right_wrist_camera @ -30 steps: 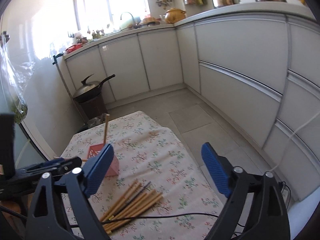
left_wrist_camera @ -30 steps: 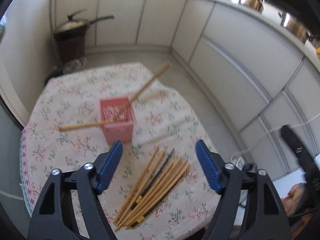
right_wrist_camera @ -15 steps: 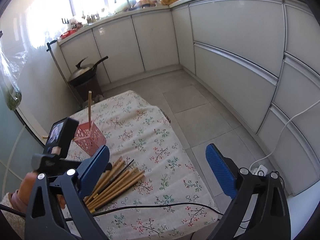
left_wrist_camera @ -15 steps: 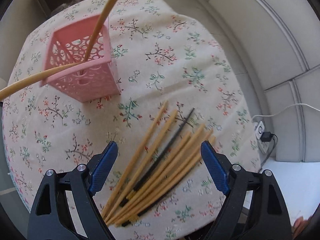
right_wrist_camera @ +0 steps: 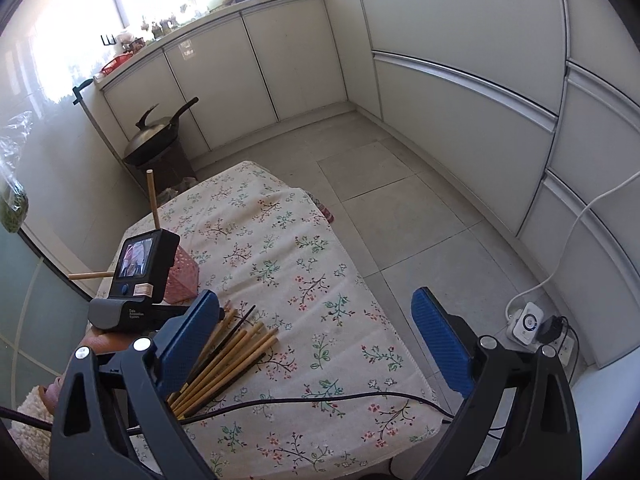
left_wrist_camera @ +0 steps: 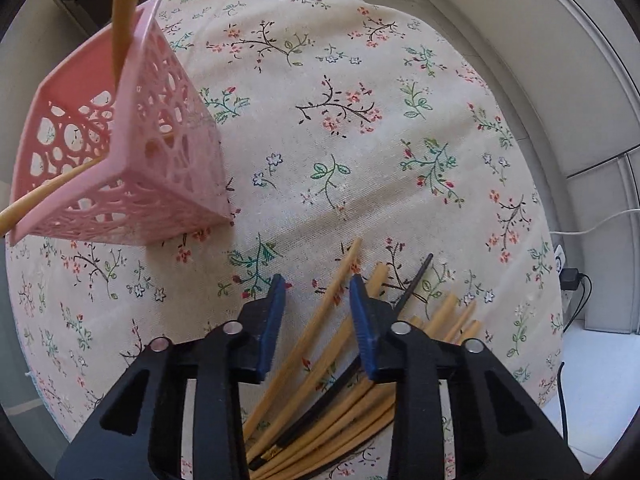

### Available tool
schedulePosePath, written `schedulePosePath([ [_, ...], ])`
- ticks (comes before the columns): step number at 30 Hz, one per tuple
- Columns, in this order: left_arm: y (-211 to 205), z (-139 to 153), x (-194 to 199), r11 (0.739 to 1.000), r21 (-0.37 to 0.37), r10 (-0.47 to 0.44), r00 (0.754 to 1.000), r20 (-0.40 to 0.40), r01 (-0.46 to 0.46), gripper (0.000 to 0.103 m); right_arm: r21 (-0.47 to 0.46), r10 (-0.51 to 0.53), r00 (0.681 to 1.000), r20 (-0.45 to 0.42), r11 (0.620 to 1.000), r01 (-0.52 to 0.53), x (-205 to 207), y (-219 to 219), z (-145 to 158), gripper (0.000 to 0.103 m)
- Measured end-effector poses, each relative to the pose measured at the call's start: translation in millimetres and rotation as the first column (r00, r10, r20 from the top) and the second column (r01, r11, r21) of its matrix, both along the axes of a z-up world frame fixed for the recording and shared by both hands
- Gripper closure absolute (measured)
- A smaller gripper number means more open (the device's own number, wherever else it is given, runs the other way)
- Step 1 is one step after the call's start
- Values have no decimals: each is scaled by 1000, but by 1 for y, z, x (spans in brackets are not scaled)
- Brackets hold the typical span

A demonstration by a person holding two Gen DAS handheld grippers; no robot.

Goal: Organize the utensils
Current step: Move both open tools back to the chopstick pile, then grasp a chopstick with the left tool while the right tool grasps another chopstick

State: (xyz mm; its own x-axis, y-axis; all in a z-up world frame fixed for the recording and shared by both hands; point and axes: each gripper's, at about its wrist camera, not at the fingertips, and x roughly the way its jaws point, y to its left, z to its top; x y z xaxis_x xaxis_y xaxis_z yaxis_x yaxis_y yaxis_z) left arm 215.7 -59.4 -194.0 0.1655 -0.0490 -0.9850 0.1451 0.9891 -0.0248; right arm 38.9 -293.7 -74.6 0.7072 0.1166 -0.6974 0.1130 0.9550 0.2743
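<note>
Left gripper (left_wrist_camera: 317,285) low over the chopstick pile (left_wrist_camera: 344,364), jaws narrowed astride one bamboo stick, contact not discernible. Pile lies on the floral cloth (left_wrist_camera: 360,128), near the pink holder (left_wrist_camera: 120,160), which contains two sticks. Right gripper (right_wrist_camera: 316,320) wide apart, empty, beyond pile.

The left wrist view looks steeply down from close above the floral tablecloth (left_wrist_camera: 360,128), with the pile of chopsticks (left_wrist_camera: 340,364) directly under the lens and the pink basket (left_wrist_camera: 132,168) at upper left. The right wrist view sits higher and further back, facing across the table toward the kitchen cabinets (right_wrist_camera: 288,60) and tiled floor (right_wrist_camera: 400,200). Both views share the tablecloth (right_wrist_camera: 288,264), chopsticks (right_wrist_camera: 228,356) and basket (right_wrist_camera: 186,276).
</note>
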Motion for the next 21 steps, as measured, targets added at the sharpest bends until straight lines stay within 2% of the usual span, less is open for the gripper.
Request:
schedulePosePath([
  [6,-1,-6,-2,998,61,-37,999,33,35,92,5,6,998,-57,1000,-6,14,6,-12,9],
  [11,15,1,-16,998,53,-34,996,82,30,95,39,31,984,-173,999,-25,36,23,-38,9],
  [14,27,17,-31,998,42,-42,994,102,38,96,101,46,961,-274,995,-18,53,34,-64,10],
  [17,37,41,-48,998,21,-64,989,136,61,98,172,49,934,-353,985,13,67,44,-87,23],
  [19,36,61,-60,997,13,-81,984,161,80,98,221,51,908,-415,974,46,75,48,-105,37],
  [20,40,70,-66,996,6,-89,980,180,89,98,237,51,898,-437,970,60,76,50,-112,40],
  [21,43,76,-75,996,3,-93,976,198,94,98,259,50,884,-465,962,82,79,53,-121,49],
])
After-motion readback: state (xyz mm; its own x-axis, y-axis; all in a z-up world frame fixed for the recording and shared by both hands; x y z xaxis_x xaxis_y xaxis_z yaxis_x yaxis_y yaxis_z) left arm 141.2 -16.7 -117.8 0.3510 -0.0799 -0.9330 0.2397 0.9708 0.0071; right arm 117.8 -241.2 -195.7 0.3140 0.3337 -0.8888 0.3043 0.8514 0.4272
